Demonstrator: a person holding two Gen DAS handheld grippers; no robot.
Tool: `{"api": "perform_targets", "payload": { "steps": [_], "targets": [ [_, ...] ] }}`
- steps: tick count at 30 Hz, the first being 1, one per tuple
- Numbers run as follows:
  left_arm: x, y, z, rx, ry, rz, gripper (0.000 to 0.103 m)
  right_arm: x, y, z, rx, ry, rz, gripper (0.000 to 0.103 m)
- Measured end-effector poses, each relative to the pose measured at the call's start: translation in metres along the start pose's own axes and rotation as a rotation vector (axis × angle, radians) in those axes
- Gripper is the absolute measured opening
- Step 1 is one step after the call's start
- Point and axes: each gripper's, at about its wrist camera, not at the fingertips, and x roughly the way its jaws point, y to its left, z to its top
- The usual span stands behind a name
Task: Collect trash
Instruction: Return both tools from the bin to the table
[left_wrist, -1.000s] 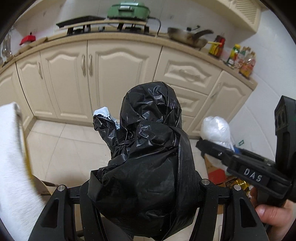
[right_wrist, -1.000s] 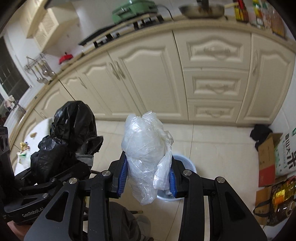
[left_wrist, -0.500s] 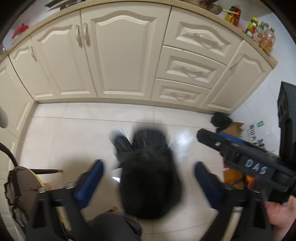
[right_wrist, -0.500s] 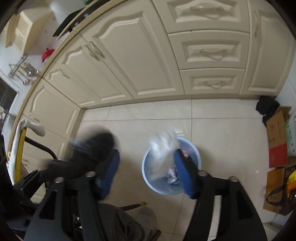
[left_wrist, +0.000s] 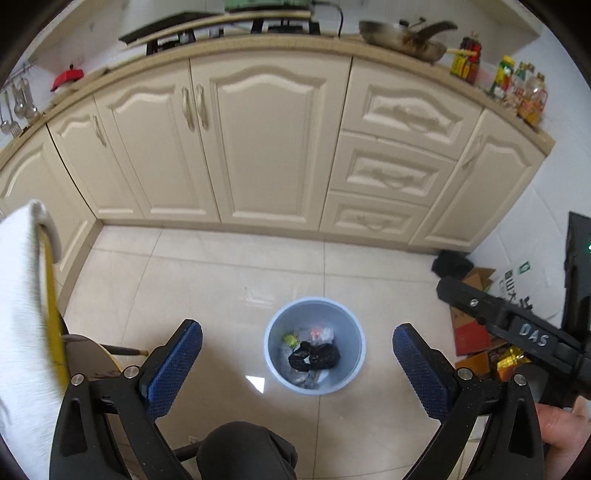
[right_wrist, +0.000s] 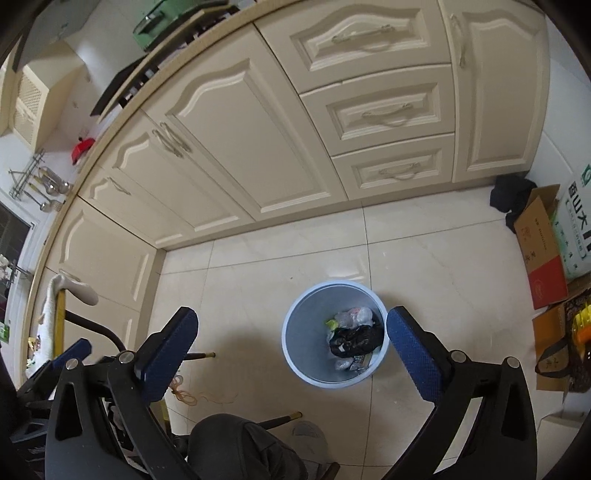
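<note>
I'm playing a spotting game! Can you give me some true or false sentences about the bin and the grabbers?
1. The black bag lies inside the blue trash bin. True.
2. The left gripper holds a bag. False: nothing is between its fingers.
3. The bin is tipped over. False: it stands upright on the floor.
4. The right gripper is empty. True; its jaws are opening.
5. A frying pan sits on the countertop. True.

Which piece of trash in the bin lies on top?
The crumpled black plastic bag in the pale blue bin; the clear bag and wrappers lie partly beneath or beside it.
</note>
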Motion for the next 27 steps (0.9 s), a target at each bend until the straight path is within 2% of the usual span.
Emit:
{"api": "perform_targets", "payload": {
  "steps": [5, 13, 20, 27],
  "targets": [
    [-0.058, -0.001, -0.013, 0.017, -0.082, -0.002, 0.102, -0.028, 0.017, -0.002, -0.022, -0.036, 0.007, 0.103],
    [-0.169, 0.034, -0.054, -0.032, -0.241, -0.011, 0.102, -0.079, 0.075, -0.01, -0.086, -0.109, 0.067, 0.103],
    [-0.273, 0.088, -0.126, -0.108, -0.352, 0.019, 0.102, -0.119, 0.164, -0.024, -0.223, -0.167, 0.146, 0.103],
    [-0.346, 0.127, -0.187, -0.196, -0.415, 0.078, 0.102, -0.136, 0.257, -0.049, -0.379, -0.181, 0.246, 0.103]
  ]
}}
